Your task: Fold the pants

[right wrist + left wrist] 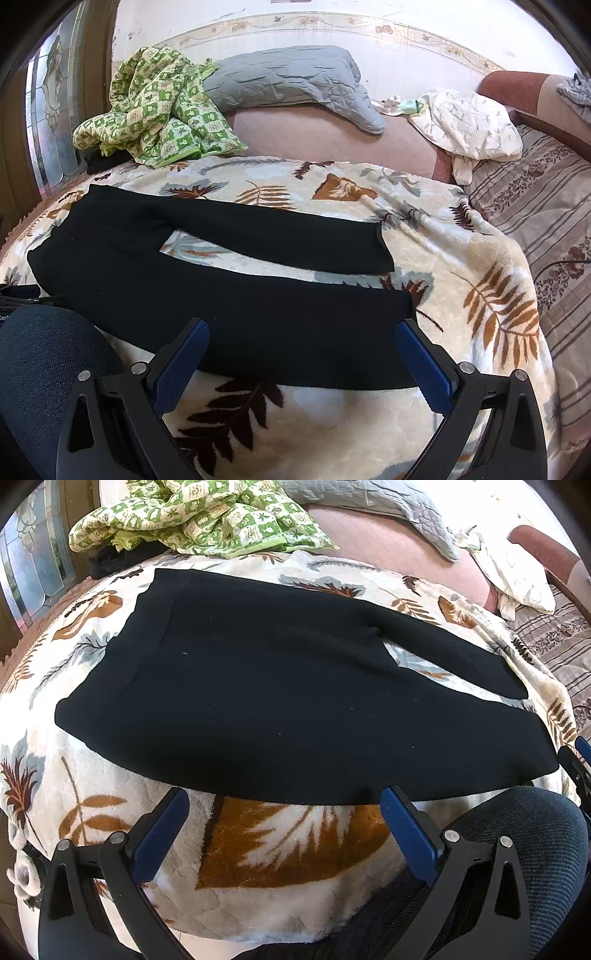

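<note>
Your left claw (284, 801) gaping wide, near pants (258, 686) edge at 12 o'clock, right claw (302, 330) likewise spreading wide, blanket (480, 266) lying bare at 2 o'clock.

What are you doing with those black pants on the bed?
A person holding a two-finger gripper in each hand is about to fold the black pants. They lie flat on the leaf-print blanket, legs spread apart. The left gripper and right gripper are both open near the closest edge, holding nothing. No fold has been made yet.
</note>
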Available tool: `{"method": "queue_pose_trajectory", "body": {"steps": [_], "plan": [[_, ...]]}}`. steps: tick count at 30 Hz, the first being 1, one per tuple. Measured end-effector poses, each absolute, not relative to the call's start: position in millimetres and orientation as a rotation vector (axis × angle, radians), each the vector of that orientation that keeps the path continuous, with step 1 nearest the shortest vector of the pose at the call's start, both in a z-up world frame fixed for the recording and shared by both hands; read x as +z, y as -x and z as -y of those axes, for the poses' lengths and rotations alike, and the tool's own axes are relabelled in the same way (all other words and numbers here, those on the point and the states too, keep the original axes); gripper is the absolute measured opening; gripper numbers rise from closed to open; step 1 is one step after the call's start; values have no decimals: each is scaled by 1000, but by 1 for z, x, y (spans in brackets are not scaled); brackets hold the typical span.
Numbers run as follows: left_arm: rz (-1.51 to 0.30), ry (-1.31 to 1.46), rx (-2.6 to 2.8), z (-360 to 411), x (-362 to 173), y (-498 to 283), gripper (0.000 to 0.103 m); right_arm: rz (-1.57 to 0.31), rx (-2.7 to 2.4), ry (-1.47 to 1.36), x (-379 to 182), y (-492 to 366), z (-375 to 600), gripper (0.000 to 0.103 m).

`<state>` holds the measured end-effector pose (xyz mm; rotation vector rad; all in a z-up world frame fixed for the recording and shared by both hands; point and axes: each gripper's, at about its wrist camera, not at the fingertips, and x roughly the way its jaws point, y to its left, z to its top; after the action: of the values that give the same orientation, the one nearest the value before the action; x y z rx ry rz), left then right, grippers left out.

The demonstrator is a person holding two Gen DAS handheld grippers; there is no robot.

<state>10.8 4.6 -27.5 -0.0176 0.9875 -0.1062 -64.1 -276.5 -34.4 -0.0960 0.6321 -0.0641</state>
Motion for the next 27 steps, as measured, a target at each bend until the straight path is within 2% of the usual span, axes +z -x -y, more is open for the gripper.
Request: {"method": "queue_pose_trajectory", "body": {"steps": [27], "plan": [[-986,11,-105,-7,-28,-13,103,-627,-85,44,-31,60,287,101]]}}
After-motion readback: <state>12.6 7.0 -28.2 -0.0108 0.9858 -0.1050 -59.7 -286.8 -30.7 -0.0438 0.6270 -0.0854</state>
